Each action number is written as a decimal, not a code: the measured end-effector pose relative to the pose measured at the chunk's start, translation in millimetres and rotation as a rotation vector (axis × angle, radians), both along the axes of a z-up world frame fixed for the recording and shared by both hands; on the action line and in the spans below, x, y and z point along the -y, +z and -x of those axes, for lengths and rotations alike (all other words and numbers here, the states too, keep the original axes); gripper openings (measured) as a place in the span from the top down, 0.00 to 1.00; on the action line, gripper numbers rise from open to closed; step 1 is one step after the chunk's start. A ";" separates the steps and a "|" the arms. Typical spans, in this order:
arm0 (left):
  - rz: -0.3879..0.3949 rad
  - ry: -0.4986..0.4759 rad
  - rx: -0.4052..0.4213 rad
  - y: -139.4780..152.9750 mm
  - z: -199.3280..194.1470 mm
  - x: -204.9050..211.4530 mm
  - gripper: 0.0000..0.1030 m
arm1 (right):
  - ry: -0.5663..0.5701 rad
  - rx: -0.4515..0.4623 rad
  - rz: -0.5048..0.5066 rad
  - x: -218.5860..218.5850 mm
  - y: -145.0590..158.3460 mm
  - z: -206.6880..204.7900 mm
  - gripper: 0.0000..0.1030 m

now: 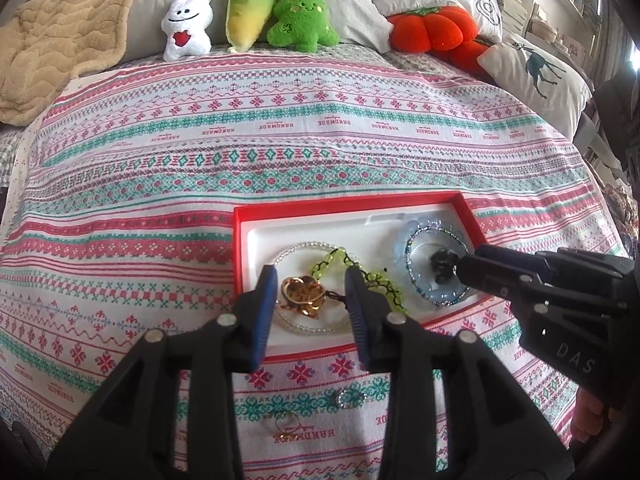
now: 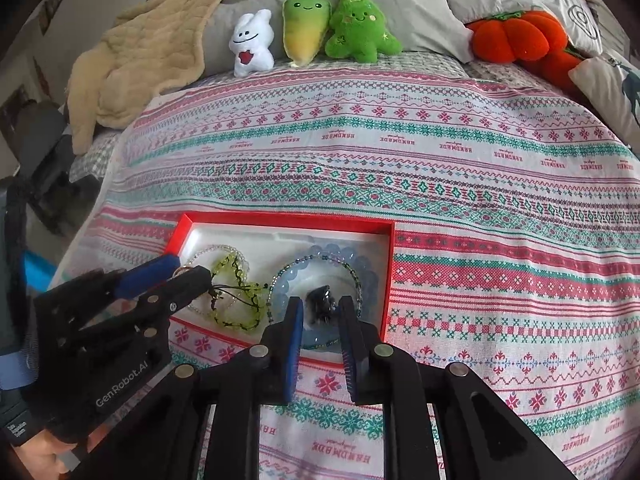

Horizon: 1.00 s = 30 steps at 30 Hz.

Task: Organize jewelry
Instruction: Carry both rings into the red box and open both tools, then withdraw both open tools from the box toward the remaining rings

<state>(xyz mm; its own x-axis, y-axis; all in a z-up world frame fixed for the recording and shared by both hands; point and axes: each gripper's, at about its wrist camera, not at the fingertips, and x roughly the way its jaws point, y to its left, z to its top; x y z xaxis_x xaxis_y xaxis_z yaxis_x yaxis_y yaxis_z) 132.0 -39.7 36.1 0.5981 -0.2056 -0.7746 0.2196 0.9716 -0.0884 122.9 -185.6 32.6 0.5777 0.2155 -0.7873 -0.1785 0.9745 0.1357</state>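
A: Jewelry sits mostly in the red box (image 1: 460, 200): gold ring cluster (image 1: 301, 295) between my left gripper (image 1: 310, 294) pads, jaws apart, nothing pinched.

B: Right side?

A: My right gripper (image 2: 320, 320) brackets the dark charm (image 2: 319, 305) inside the blue bracelet (image 2: 374, 276), slightly parted, no clamp. Green bead strand (image 1: 360, 276) crowds both. Two rings (image 1: 350, 398) wait near, on the bedspread (image 1: 320, 140).

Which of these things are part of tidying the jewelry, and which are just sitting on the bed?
Part of the job:
- red box
- gold ring
- green beaded bracelet
- blue beaded bracelet
- dark trinket
- two rings on the cloth
- left gripper, right gripper

Just lying about:
- white bunny plush
- radish plush
- green tree plush
- red pumpkin plush
- beige blanket
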 end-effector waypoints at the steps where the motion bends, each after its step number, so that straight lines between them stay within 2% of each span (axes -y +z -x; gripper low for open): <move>1: 0.001 0.000 0.000 1.5 1.1 -0.5 0.60 | -0.003 0.002 -0.003 0.6 1.9 0.9 0.82; 5: -0.008 0.004 0.002 7.5 6.7 -3.2 0.56 | -0.010 0.011 -0.015 3.9 8.8 5.6 0.81; 12: -0.019 0.003 0.024 21.2 20.2 -7.7 0.42 | -0.011 0.021 -0.017 5.1 18.8 16.4 0.80; 14: -0.024 0.004 0.021 23.9 23.9 -10.7 0.39 | -0.008 0.023 -0.016 5.2 20.6 20.5 0.75; 15: -0.024 0.007 0.016 24.4 25.4 -12.0 0.37 | -0.007 0.024 -0.016 5.0 21.4 22.1 0.69; 16: -0.022 0.012 0.008 24.8 26.9 -15.0 0.35 | -0.007 0.025 -0.015 5.5 22.0 23.6 0.53; 18: -0.018 0.022 -0.012 24.3 29.5 -19.5 0.32 | -0.014 0.039 -0.018 6.2 24.7 29.3 0.32; 23: -0.010 0.063 -0.104 18.1 34.3 -36.0 0.27 | -0.021 0.032 0.016 6.6 26.9 40.6 0.30; 30: -0.011 0.067 -0.236 2.8 42.9 -51.2 0.26 | -0.042 -0.054 0.085 10.1 13.4 54.4 0.28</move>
<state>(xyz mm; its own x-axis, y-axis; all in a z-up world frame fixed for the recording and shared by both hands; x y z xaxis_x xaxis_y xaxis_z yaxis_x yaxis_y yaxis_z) 89.1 11.5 38.9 0.4121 -0.1624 -0.8966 0.1293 0.9845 -0.1189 68.5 -195.7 46.0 0.5409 0.1232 -0.8320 -0.1318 0.9894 0.0608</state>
